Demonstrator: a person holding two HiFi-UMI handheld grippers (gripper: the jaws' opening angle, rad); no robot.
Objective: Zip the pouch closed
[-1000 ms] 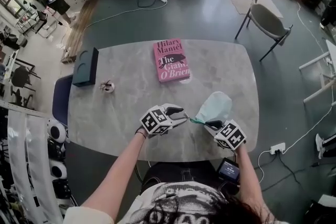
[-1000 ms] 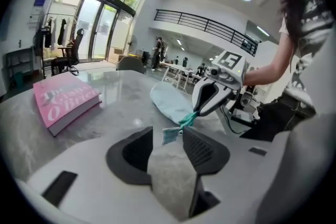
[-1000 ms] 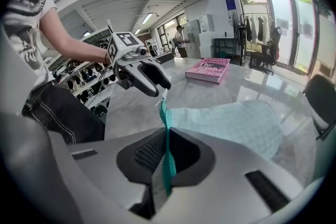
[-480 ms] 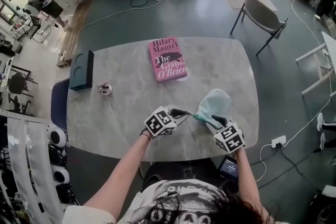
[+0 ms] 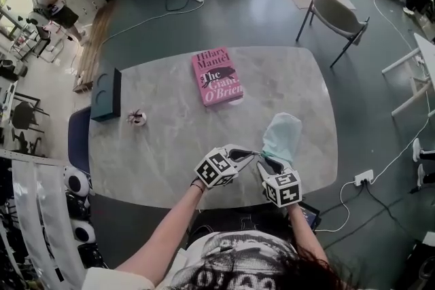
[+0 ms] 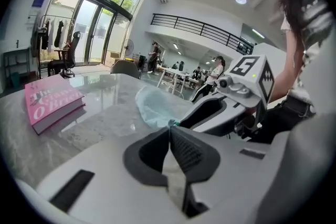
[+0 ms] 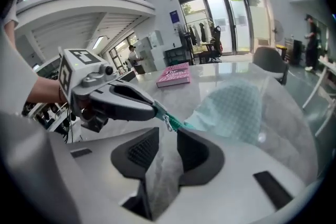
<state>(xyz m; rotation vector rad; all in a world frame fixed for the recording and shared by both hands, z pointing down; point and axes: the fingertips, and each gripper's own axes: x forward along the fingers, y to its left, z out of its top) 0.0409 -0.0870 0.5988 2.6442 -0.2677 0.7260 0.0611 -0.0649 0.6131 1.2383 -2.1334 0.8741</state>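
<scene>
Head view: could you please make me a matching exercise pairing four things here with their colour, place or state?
1 book
2 dark box
3 pouch
4 left gripper

A shut on a green tab
B pale teal, near the table's right edge
C pink, far middle of the table
D at the table's left edge

Pairs: 1-C, 2-D, 3-B, 4-A

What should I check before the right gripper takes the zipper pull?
1. Left gripper shut on the zipper end of the pouch: ok.
2. Right gripper open; its jaws have just been opening, nothing gripped between them: ok.
3. Zipper pull visible, just ahead of the right jaws: ok.
4. Pouch body rests on the table, apart from the book: ok.
5. How far the zipper is closed already: cannot tell.
</scene>
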